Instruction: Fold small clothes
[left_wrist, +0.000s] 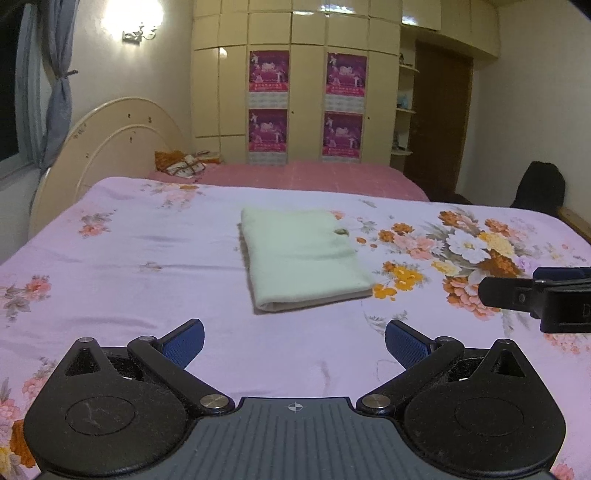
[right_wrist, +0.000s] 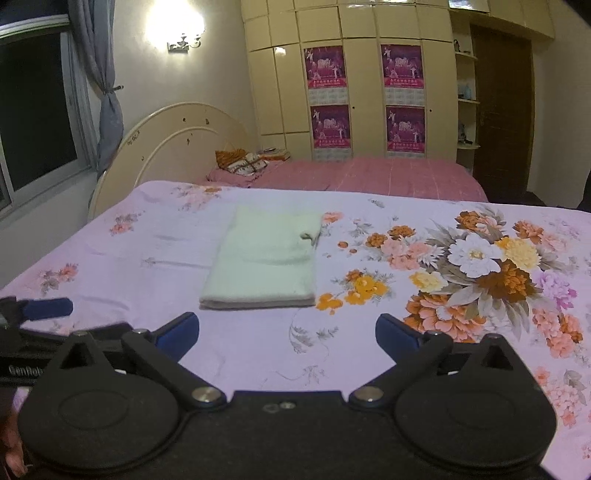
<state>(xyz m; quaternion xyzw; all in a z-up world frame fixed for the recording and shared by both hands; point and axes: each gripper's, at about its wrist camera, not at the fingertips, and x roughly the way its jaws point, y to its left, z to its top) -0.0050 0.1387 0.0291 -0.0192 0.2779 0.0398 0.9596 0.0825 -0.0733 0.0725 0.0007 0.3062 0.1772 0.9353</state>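
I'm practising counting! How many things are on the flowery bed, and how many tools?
Folded pale green cloth on the lilac floral bedsheet: 1
Black tools with blue pads, both open: 2 (left tool, right tool)
Total: 3

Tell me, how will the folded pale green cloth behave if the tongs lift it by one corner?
The pale green cloth looks soft and thin, so it would probably droop. Its stacked layers seem loose and may unfold. It likely weighs little, lying flat on the floral sheet.
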